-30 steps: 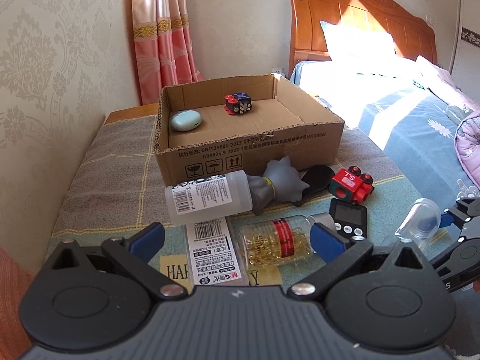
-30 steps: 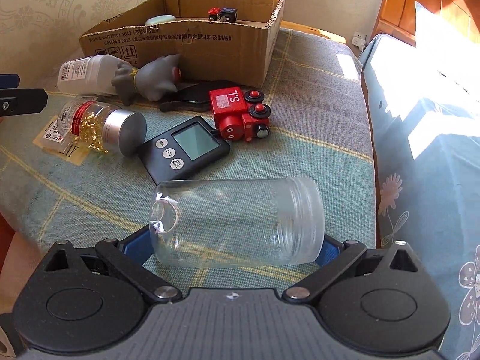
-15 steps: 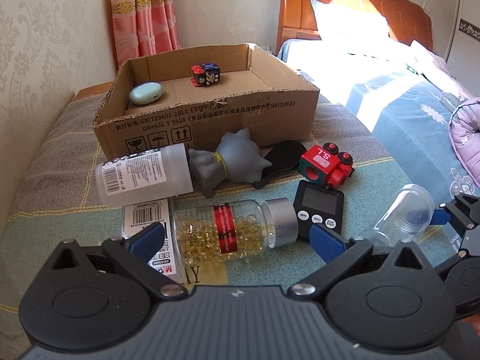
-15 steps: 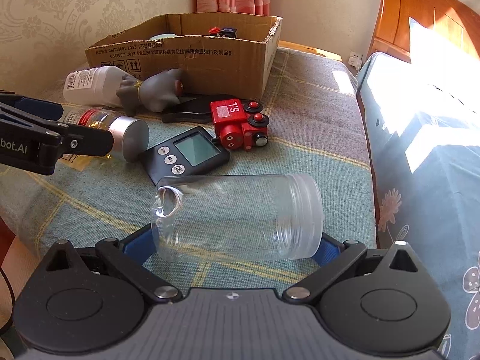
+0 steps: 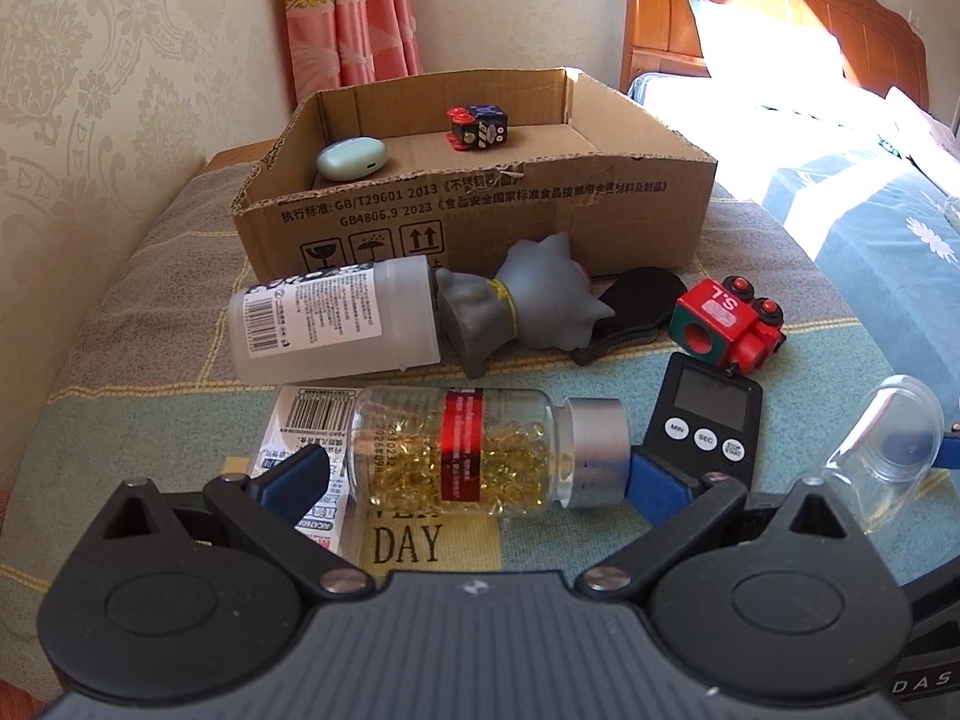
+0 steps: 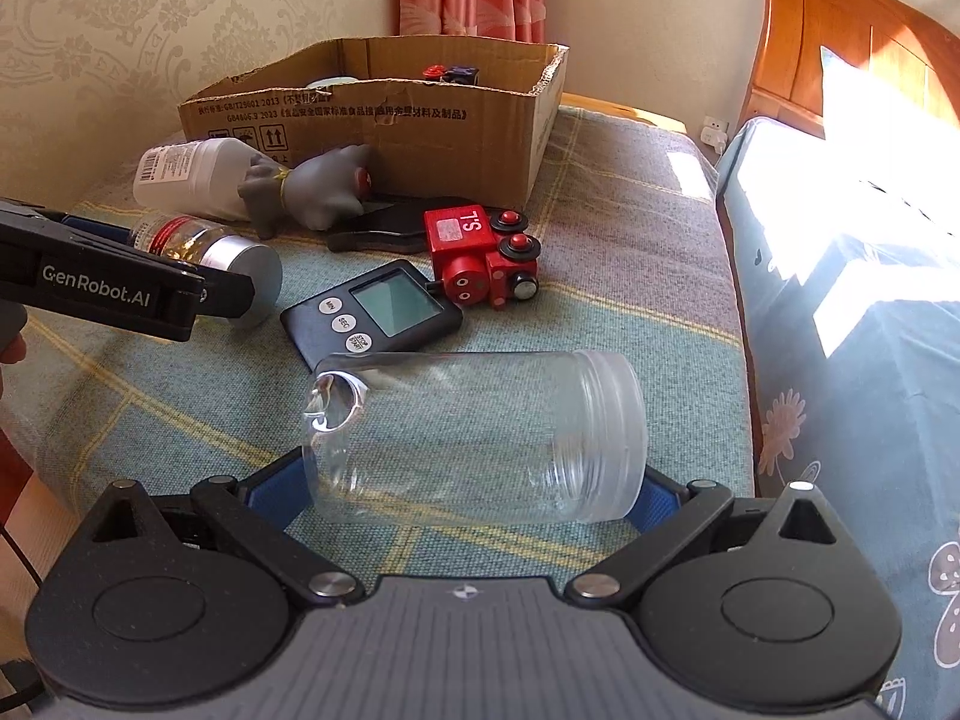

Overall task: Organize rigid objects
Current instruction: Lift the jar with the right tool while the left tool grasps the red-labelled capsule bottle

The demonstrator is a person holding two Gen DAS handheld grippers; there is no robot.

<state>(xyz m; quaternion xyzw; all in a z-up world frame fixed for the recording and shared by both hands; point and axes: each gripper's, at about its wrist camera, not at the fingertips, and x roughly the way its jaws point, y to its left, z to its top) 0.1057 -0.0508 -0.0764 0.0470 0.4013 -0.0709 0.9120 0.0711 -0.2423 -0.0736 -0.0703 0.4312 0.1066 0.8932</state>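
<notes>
The left gripper (image 5: 474,471), jaws apart, straddles a lying capsule bottle (image 5: 480,450) without touching it, while the right gripper (image 6: 468,495) is clamped endwise on a clear empty jar (image 6: 474,435); likely next, squeezing the bottle and carrying both to the cardboard box (image 5: 480,204) ahead.

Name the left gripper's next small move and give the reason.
Probably close the jaws: the left gripper is open, straddling the capsule bottle end to end, base by one jaw and silver cap by the other. Then lift toward the cardboard box.
</notes>
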